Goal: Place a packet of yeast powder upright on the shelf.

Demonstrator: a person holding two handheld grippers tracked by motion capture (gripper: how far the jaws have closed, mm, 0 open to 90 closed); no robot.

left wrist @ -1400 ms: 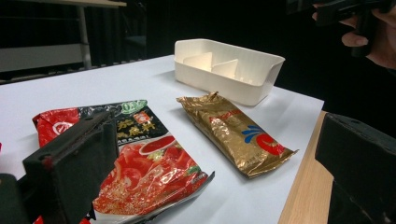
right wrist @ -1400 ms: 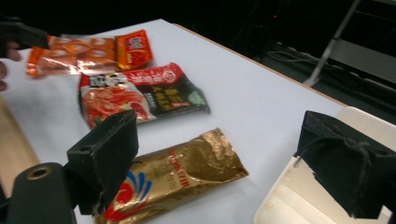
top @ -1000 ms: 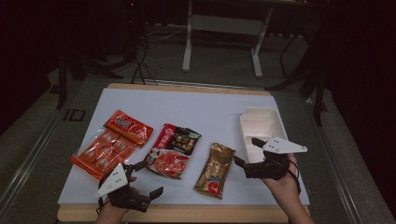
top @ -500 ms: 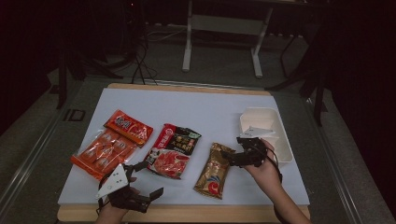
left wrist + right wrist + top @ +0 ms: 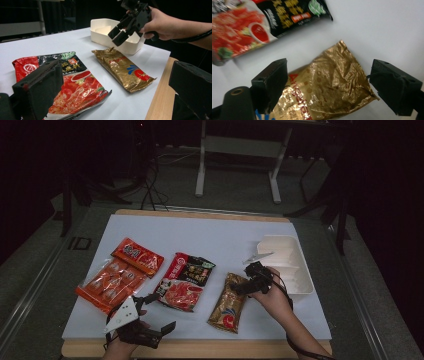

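The gold packet (image 5: 229, 304) lies flat on the white table sheet (image 5: 220, 237), its long axis running from the person's near edge up toward the far right — crimped top end at the far end, red-and-blue printed end nearest the person. That crimped end sits directly under the right gripper (image 5: 243, 285), between its two black fingers (image 5: 270, 80). They are spread wide, one on each side of the packet's width, and have just been closing a little without touching the foil. Just beyond that gripper stands the white tray (image 5: 300, 280). Left of the fingers lies the red-and-black packet (image 5: 186, 281). The left gripper (image 5: 155, 317) rests near the table's near edge — fingers spread, nothing between them.
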